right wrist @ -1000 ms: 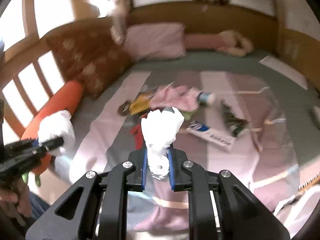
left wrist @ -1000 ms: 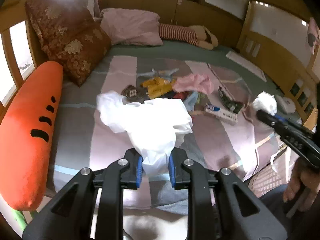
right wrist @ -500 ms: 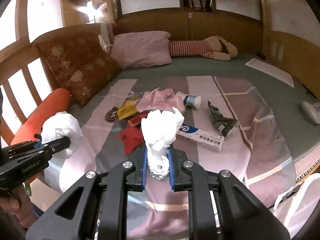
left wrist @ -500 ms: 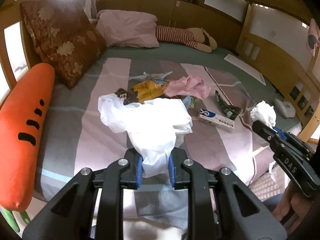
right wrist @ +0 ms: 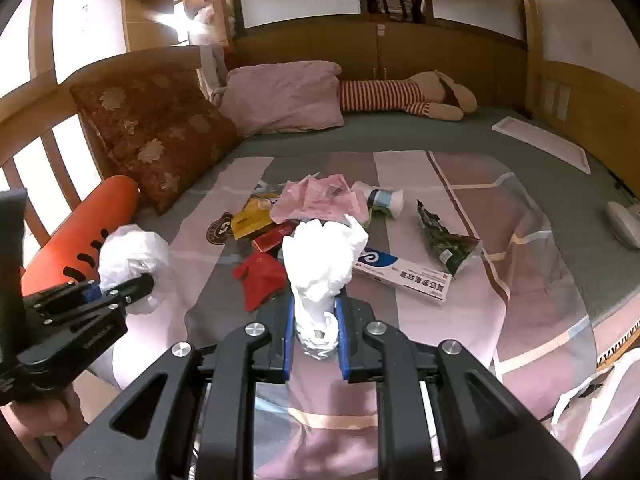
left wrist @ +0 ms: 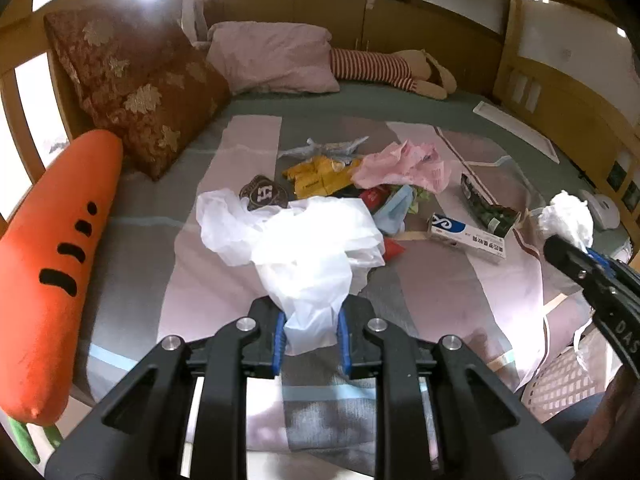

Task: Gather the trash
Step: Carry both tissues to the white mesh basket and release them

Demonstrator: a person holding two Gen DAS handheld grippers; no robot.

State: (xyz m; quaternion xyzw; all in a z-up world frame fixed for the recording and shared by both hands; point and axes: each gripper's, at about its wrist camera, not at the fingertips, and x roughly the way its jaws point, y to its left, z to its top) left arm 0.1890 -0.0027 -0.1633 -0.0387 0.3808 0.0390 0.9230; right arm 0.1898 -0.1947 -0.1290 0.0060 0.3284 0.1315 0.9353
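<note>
Trash (left wrist: 360, 184) lies heaped mid-bed, beyond the toothpaste box (right wrist: 404, 274). Your left gripper (left wrist: 311, 330) clamps the white plastic bag (left wrist: 304, 248); your right gripper (right wrist: 316, 330) pinches crumpled tissue (right wrist: 324, 256). With the bag mouth bunched, the tissue could miss and fall.

We saw a thin glossy plastic bag (left wrist: 308, 248), crumpled matt tissue (right wrist: 324, 256), and a soft cloth bedspread (left wrist: 440, 280).

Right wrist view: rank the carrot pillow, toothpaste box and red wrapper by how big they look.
1. carrot pillow, largest though partly hidden by the left gripper.
2. toothpaste box.
3. red wrapper, close to the box in area; its near edge is hidden, so unsure.
</note>
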